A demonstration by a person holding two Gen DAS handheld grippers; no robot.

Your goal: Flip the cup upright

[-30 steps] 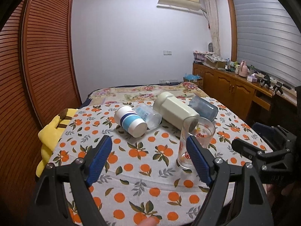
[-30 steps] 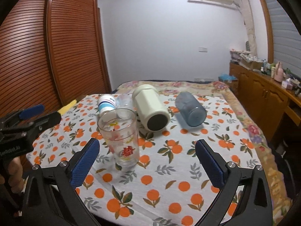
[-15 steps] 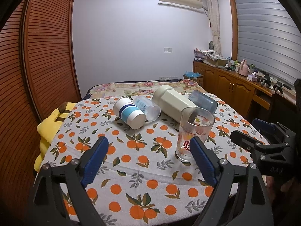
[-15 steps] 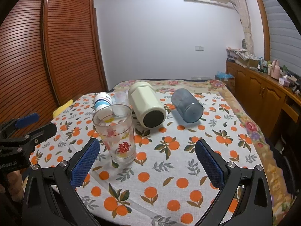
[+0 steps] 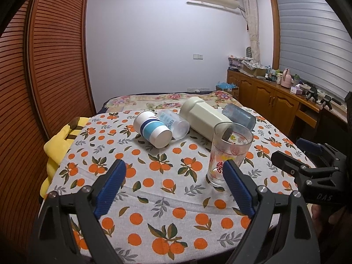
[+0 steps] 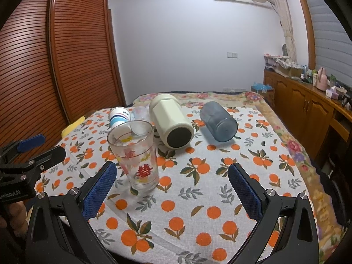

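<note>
Orange-print tablecloth (image 6: 198, 198), upright glass (image 6: 136, 158), clear cup (image 6: 139, 112) half-hidden

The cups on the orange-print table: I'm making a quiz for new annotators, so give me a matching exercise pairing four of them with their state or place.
Things:
1. printed glass
2. cream bottle
3. blue-grey tumbler
4. striped paper cup

States:
A. lies on its side, dark base toward the right wrist camera
B. stands upright, mouth up
C. lies on its side, white base toward the left wrist camera
D. lies on its side, rightmost of the group

Pairs: 1-B, 2-A, 3-D, 4-C
</note>
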